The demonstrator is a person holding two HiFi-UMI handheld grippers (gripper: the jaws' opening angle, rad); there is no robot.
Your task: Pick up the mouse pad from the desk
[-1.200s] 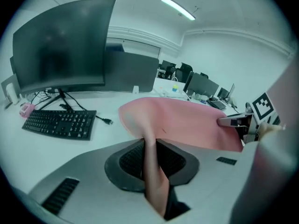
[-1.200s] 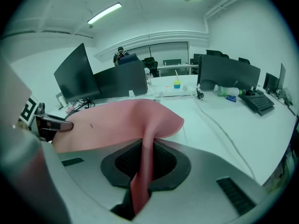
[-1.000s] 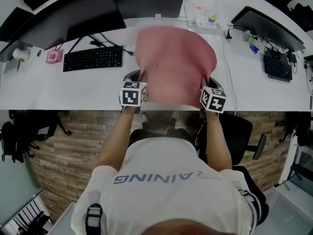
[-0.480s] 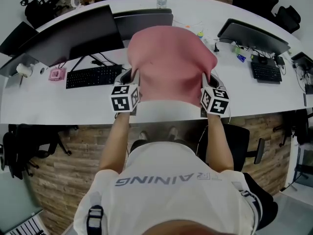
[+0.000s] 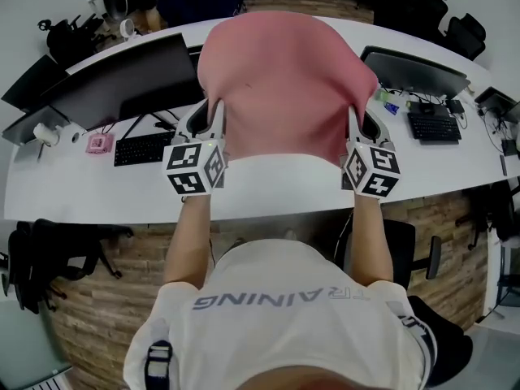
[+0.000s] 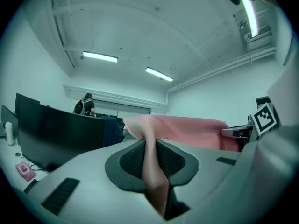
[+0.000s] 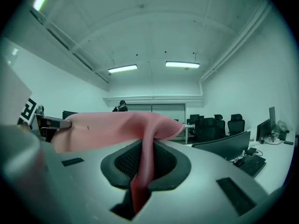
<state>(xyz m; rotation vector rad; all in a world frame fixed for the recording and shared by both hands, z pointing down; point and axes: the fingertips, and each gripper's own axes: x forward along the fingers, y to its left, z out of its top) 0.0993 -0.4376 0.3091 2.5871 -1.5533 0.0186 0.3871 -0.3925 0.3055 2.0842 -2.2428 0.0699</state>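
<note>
The pink mouse pad [image 5: 284, 80] hangs in the air above the white desk [image 5: 97, 193], spread between both grippers. My left gripper [image 5: 213, 119] is shut on the pad's near left edge; its pads pinch the pink sheet [image 6: 152, 167] in the left gripper view. On the other side my right gripper [image 5: 356, 124] is shut on the near right edge, the pink sheet [image 7: 145, 162] squeezed between its jaws. Each gripper view shows the pad stretching level toward the other gripper. The raised pad hides the desk behind it.
A dark monitor [image 5: 122, 75] and black keyboard [image 5: 145, 147] stand on the desk at left, with a small pink item [image 5: 100, 143] beside them. At right are another monitor [image 5: 414, 70] and keyboard [image 5: 432, 127]. A person [image 6: 85, 105] stands far behind. Office chairs [image 7: 224, 125] fill the background.
Both grippers have risen together with the pink pad, lifting it well clear of the desk. The pad now covers more of the desk and monitors behind it.
</note>
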